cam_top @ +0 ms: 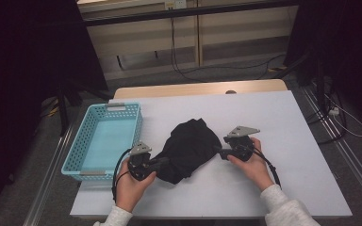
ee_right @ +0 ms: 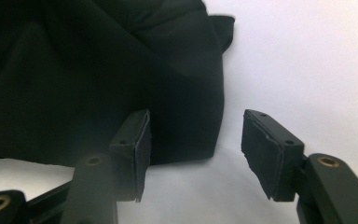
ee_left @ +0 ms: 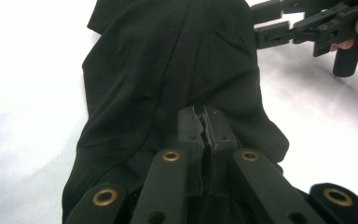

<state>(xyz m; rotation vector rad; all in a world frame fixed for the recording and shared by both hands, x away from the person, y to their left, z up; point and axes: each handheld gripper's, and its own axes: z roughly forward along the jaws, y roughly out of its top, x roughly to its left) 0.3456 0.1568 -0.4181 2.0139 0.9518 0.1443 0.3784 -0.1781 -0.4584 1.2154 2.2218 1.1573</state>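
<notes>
black crumpled cloth garment (cam_top: 188, 149) sits mid-tabletop toward the near edge, soft, light and floppy, so grab folds or hems. left hand-held gripper (ee_left: 206, 126) is pinched tight on a fold. right hand-held gripper (ee_right: 193, 149) is half open at its edge, gripping nothing.

From my end the crumpled black cloth garment (ee_right: 98, 74) runs off the top and left edges of the right gripper view, its near pad (ee_right: 140, 149) looks blurry, and I can't tell what garment it is.
</notes>
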